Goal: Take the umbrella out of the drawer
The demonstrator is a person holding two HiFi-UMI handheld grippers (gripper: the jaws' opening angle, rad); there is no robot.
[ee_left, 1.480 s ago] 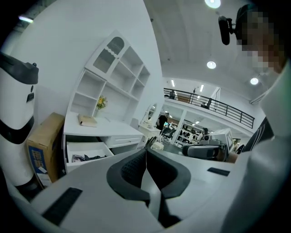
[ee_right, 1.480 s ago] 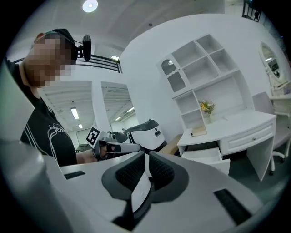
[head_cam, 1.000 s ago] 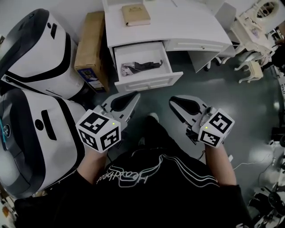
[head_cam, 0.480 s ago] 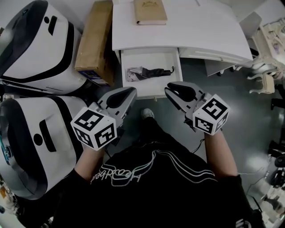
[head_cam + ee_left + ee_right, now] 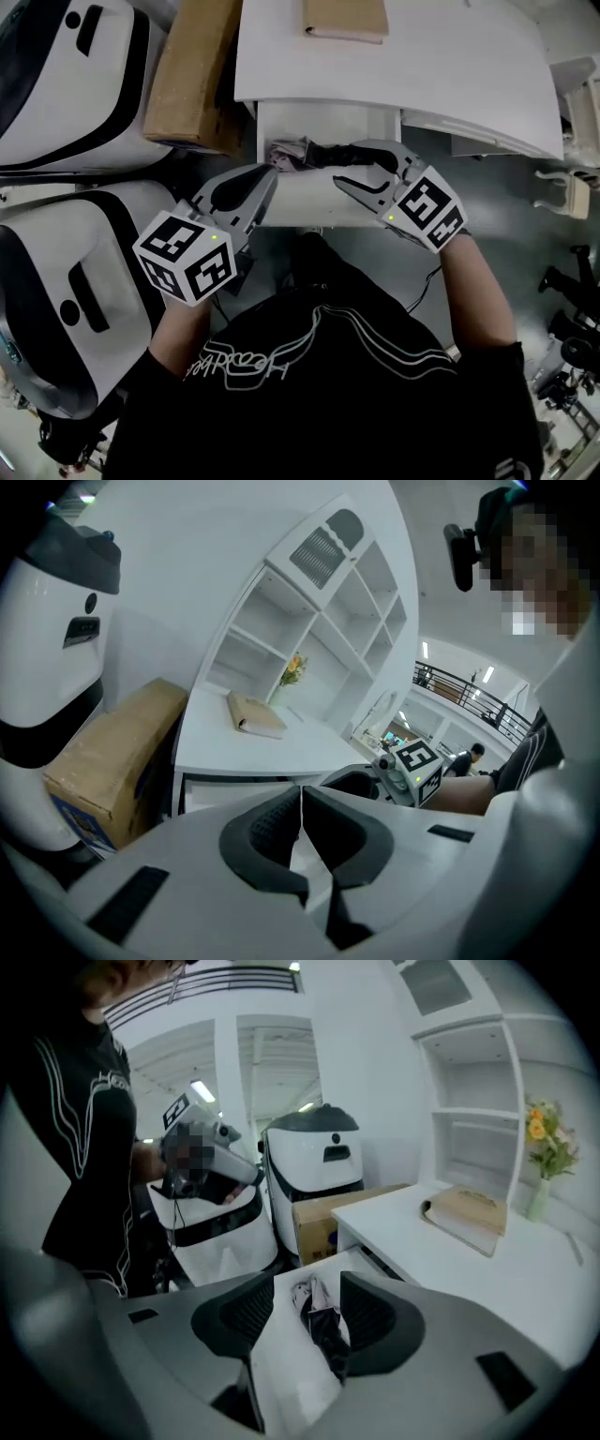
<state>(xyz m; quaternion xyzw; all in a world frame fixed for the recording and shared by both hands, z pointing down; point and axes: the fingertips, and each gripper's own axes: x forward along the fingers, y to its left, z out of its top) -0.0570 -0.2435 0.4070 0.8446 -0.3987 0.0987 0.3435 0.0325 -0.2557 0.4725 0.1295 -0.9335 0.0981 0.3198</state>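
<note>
A folded black umbrella point(image 5: 314, 153) with a pale patterned end lies in the open white drawer point(image 5: 309, 202) of the desk. My right gripper point(image 5: 339, 164) hovers over the drawer's right part, its jaws opening. In the right gripper view the umbrella point(image 5: 323, 1326) shows through the gap between the right gripper's point(image 5: 305, 1302) jaws, lower down, with the pads clear of it. My left gripper point(image 5: 267, 178) is shut and empty, just left of the drawer front; its pads meet in the left gripper view point(image 5: 300, 803).
The white desk point(image 5: 422, 66) carries a tan book point(image 5: 345, 19). A cardboard box point(image 5: 192, 75) stands left of the drawer. Two large white and black machines point(image 5: 56, 84) point(image 5: 56, 291) fill the left side. White furniture stands at the far right.
Both grippers have moved forward and down toward the drawer. The right one has come over the drawer and its jaws have parted. The left one stays shut.
</note>
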